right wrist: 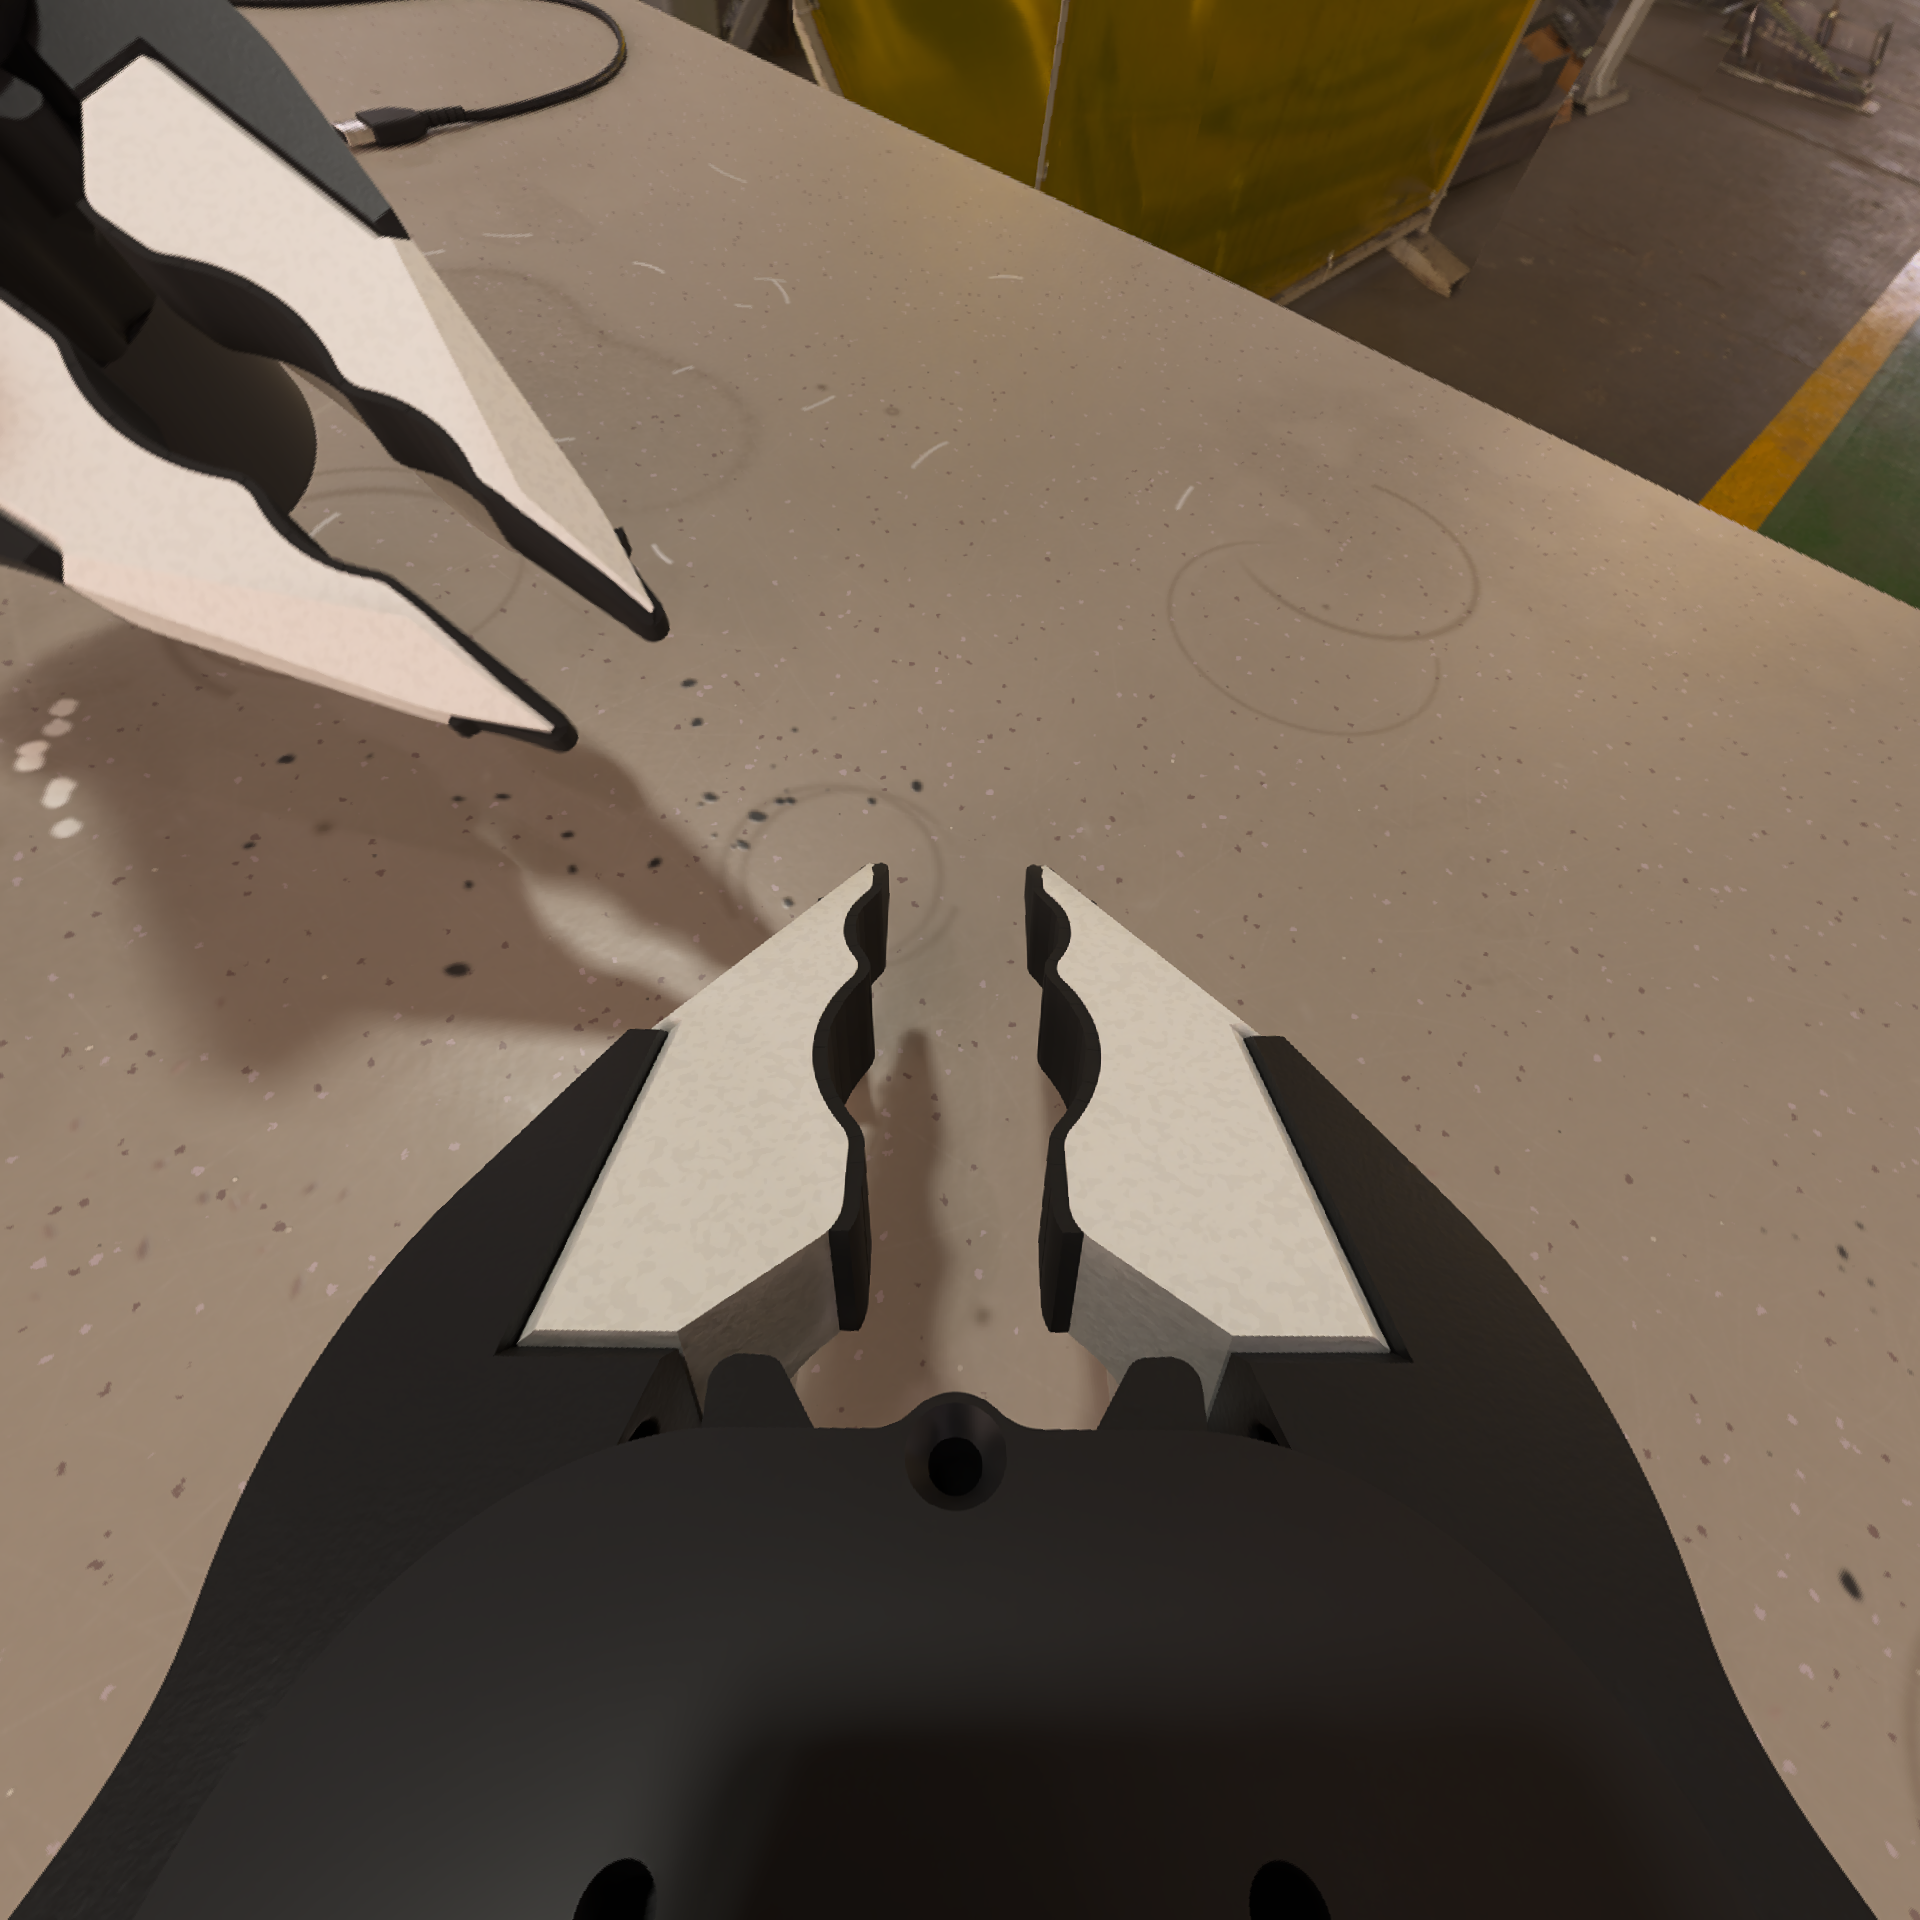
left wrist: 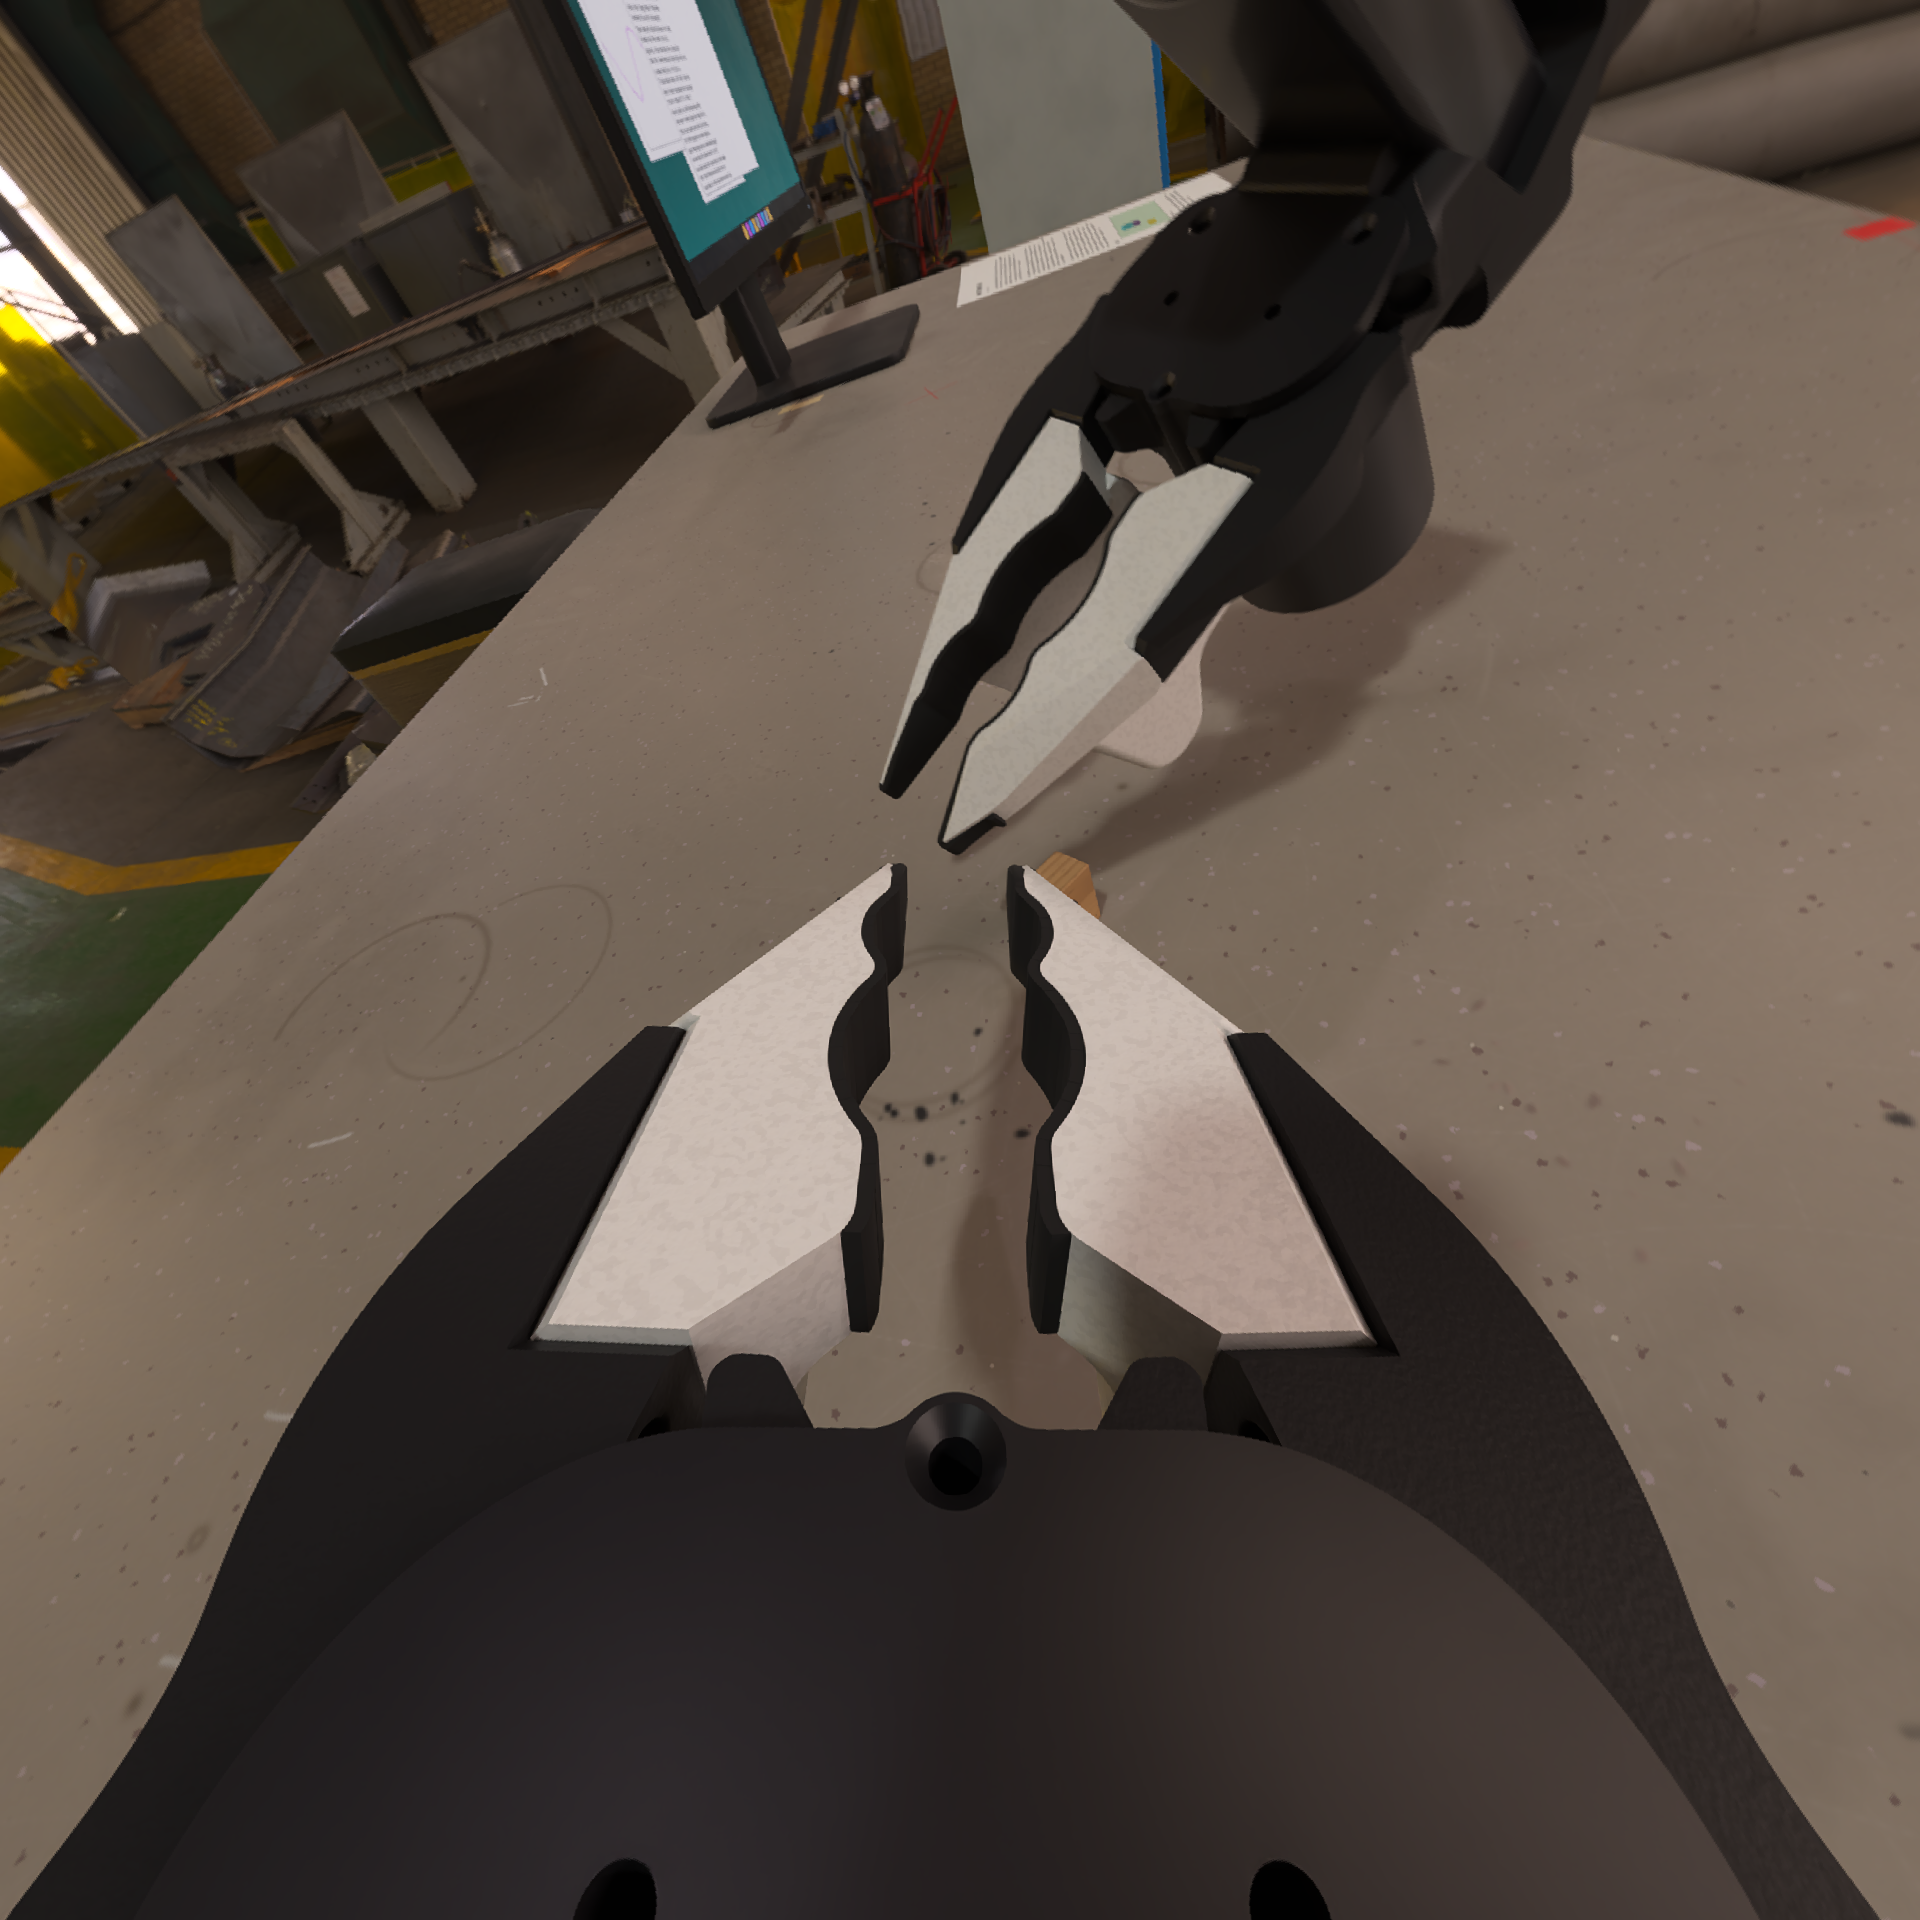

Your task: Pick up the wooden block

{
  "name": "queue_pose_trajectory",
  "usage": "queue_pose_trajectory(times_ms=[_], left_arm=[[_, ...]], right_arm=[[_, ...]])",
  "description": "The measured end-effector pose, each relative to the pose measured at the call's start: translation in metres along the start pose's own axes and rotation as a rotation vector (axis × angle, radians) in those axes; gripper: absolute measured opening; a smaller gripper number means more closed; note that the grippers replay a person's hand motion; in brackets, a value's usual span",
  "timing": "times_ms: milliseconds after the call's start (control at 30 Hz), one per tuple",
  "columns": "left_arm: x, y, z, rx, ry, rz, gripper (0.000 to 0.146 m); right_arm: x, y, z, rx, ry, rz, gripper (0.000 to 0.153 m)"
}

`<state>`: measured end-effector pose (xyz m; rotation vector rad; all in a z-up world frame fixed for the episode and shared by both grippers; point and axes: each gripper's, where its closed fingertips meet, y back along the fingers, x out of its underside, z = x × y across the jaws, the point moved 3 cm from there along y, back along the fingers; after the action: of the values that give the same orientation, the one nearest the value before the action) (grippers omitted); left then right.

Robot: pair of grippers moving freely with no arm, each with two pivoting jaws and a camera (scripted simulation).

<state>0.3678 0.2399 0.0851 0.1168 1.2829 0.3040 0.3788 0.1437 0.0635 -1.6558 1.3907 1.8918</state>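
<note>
The wooden block point(left wrist: 1072, 879) shows only as a small tan corner behind the right fingertip of my left gripper point(left wrist: 956, 873), resting on the grey table point(left wrist: 1558, 1039). My left gripper is open and empty, its tips just left of the block. My right gripper point(left wrist: 940, 816) comes in from the upper right in the left wrist view, open and empty, tips pointing down close above the block. In the right wrist view my right gripper point(right wrist: 956, 873) is open over bare table, and the left gripper point(right wrist: 613, 681) enters from the upper left. The block is not visible there.
A monitor point(left wrist: 686, 135) on a black stand and a printed sheet point(left wrist: 1081, 244) sit at the table's far side. A black cable with a plug point(right wrist: 488, 94) lies at the far end. The table edge point(right wrist: 1558, 416) drops to a workshop floor with a yellow bin point(right wrist: 1247, 135).
</note>
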Motion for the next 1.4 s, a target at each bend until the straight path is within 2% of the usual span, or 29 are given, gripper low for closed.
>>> queue_pose_trajectory(times_ms=[200, 467, 567, 667, 800, 1033, 1167, 1300, 1400], left_arm=[[0.006, -0.003, -0.014, 0.003, -0.117, 0.038, 0.020], [0.013, -0.005, -0.018, 0.024, -0.065, 0.054, 0.015], [0.017, -0.007, -0.021, 0.049, -0.078, 0.088, 0.015], [0.018, -0.008, -0.023, 0.050, -0.103, 0.096, 0.016], [0.019, -0.008, -0.025, 0.052, -0.120, 0.099, 0.015], [0.020, -0.009, -0.025, 0.060, -0.117, 0.109, 0.014], [0.020, -0.009, -0.025, 0.060, -0.111, 0.108, 0.013], [0.020, -0.009, -0.025, 0.059, -0.113, 0.110, 0.012], [0.020, -0.009, -0.025, 0.060, -0.109, 0.110, 0.012]], right_arm=[[0.001, -0.001, -0.001, -0.003, -0.006, 0.007, 0.025], [0.003, -0.004, 0.002, 0.000, 0.029, 0.034, 0.024], [0.002, -0.001, 0.013, -0.068, 0.053, 0.018, 0.022], [0.009, -0.001, 0.025, -0.154, 0.077, 0.076, 0.023], [0.018, -0.003, 0.028, -0.152, 0.106, 0.146, 0.028], [0.028, -0.001, 0.021, -0.158, 0.066, 0.205, 0.029], [0.031, -0.001, 0.022, -0.164, 0.075, 0.222, 0.025], [0.032, -0.002, 0.025, -0.183, 0.097, 0.238, 0.013], [0.032, -0.001, 0.025, -0.183, 0.103, 0.236, 0.012]])
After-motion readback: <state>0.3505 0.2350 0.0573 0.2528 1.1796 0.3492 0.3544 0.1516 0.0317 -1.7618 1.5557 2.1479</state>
